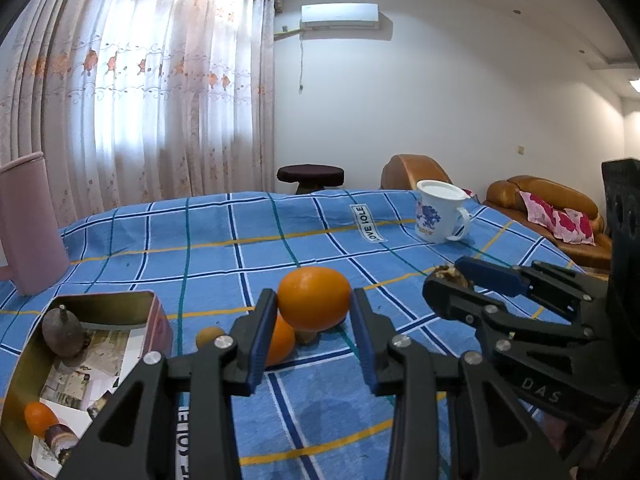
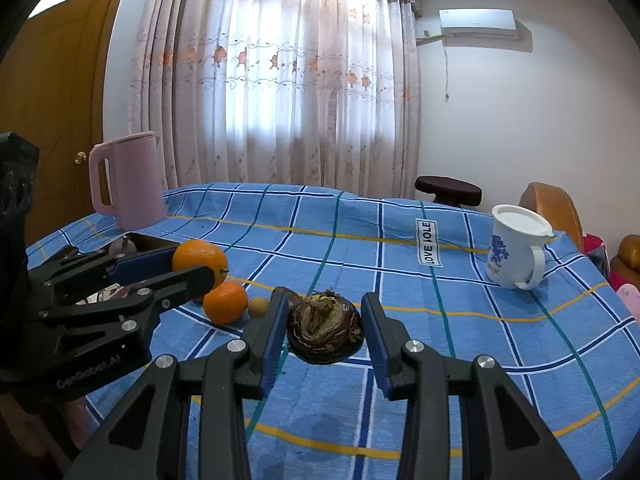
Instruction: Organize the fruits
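Note:
My left gripper point(image 1: 314, 300) is shut on an orange point(image 1: 314, 298) and holds it above the blue checked tablecloth point(image 1: 224, 248); it also shows in the right wrist view point(image 2: 199, 264). My right gripper point(image 2: 325, 330) is shut on a dark brown water chestnut point(image 2: 325, 330), lifted off the cloth. A second orange point(image 2: 225, 302) and a small brown longan point(image 2: 258, 306) lie on the cloth below. An open metal tin point(image 1: 156, 320) at the lower left holds a dark round fruit point(image 1: 62, 330) and a small orange point(image 1: 40, 418).
A pink kettle point(image 2: 130, 182) stands at the back left of the table. A white mug with blue flowers point(image 2: 514, 250) stands at the back right. A dark stool point(image 2: 448, 190) and brown leather sofa point(image 1: 540, 196) stand beyond the table.

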A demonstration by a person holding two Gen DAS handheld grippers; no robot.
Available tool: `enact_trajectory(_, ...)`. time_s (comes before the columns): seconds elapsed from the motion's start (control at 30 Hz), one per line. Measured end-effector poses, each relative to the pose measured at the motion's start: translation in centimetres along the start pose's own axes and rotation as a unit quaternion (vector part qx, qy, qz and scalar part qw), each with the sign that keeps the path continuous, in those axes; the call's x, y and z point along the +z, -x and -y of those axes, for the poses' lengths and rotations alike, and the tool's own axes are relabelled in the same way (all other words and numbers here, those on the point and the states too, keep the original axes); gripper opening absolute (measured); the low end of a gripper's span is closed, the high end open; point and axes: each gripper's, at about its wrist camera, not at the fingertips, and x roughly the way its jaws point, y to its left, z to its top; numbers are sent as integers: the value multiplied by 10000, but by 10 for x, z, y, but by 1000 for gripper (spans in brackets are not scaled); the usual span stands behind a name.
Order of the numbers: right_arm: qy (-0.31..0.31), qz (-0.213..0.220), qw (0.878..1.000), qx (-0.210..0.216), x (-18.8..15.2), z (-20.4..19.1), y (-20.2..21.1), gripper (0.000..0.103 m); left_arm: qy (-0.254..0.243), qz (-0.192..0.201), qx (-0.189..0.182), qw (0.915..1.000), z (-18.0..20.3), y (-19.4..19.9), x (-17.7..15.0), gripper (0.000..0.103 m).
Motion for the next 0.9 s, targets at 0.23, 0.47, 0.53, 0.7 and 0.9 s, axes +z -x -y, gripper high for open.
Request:
enact_trajectory(0.23, -20, -61, 9998, 181, 4, -13, -8, 40, 94, -51, 61, 9999, -14, 5, -3, 39)
enact_trajectory(0.47, 44, -33, 9984, 556, 23, -39, -16, 40, 249, -43, 255, 9994, -43, 20, -1, 39)
enact_trajectory(0.53, 75, -12, 9973, 728, 32, -51, -19, 40, 314, -66, 377, 9988, -58, 26, 0, 39)
enact_trajectory(0.7, 167, -44, 9921, 1246, 50, -89, -34, 40, 574, -121, 750, 9955, -105, 44, -1, 39)
enact_trajectory(0.9, 569, -168, 9839, 1687, 59, -149, -53, 40, 888, -267, 1150, 9890, -155, 53, -9, 39)
